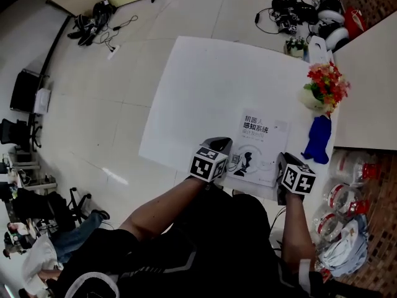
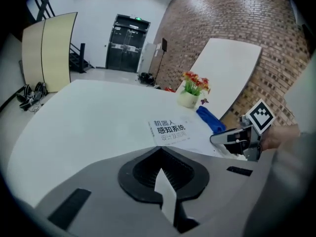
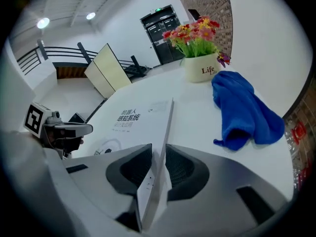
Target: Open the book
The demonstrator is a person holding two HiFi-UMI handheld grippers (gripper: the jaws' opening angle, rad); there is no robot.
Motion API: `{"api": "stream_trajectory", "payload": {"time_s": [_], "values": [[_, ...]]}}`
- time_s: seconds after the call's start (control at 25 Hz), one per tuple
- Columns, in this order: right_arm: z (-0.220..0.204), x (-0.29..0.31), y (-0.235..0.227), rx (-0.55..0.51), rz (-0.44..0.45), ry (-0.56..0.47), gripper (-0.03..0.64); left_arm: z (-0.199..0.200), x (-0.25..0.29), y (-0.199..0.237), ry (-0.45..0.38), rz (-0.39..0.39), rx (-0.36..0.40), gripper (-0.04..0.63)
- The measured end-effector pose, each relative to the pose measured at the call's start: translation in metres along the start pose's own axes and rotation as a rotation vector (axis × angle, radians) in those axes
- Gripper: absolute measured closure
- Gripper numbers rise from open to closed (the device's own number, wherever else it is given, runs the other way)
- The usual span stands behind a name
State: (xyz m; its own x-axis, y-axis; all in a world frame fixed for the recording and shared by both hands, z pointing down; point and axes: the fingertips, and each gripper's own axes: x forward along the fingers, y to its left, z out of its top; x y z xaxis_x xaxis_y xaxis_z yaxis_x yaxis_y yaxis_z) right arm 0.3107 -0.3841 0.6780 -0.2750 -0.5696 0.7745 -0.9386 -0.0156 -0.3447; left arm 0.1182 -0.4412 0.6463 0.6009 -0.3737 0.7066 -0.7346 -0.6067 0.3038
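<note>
A white-covered book (image 1: 259, 143) with dark printed title lies near the front edge of the white table (image 1: 205, 85). My right gripper (image 1: 280, 166) is at its near right corner, shut on the cover's edge (image 3: 165, 132), which stands lifted between the jaws of the right gripper (image 3: 157, 169). At the book's near left corner my left gripper (image 1: 228, 159) is closed; in the left gripper view a thin white sliver sits between the pads of the left gripper (image 2: 162, 181), seemingly the book's corner. The book (image 2: 169, 129) lies just ahead of it.
A pot of red and yellow flowers (image 1: 322, 89) and a crumpled blue cloth (image 1: 317, 138) sit right of the book by the table's right edge. A second white tabletop (image 1: 366, 85) and clear plastic containers (image 1: 347, 166) stand further right. Cables and gear lie on the floor beyond.
</note>
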Motion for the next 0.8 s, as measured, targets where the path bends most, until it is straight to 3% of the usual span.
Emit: {"api": "stream_trajectory", "payload": {"time_s": [0.2,0.48,0.8], "values": [[-0.006,0.006,-0.001,0.082,0.001,0.021,0.569,-0.01,0.01,0.005,0.042,-0.029,0.011,0.598],[-0.004,0.005,-0.003,0.14,-0.028,0.036,0.572,-0.016,0.014,-0.004,0.053,-0.078,0.035,0.598],[-0.004,0.003,-0.008,0.211,-0.056,0.02,0.594,-0.017,0.012,-0.001,0.04,-0.08,0.038,0.598]]}}
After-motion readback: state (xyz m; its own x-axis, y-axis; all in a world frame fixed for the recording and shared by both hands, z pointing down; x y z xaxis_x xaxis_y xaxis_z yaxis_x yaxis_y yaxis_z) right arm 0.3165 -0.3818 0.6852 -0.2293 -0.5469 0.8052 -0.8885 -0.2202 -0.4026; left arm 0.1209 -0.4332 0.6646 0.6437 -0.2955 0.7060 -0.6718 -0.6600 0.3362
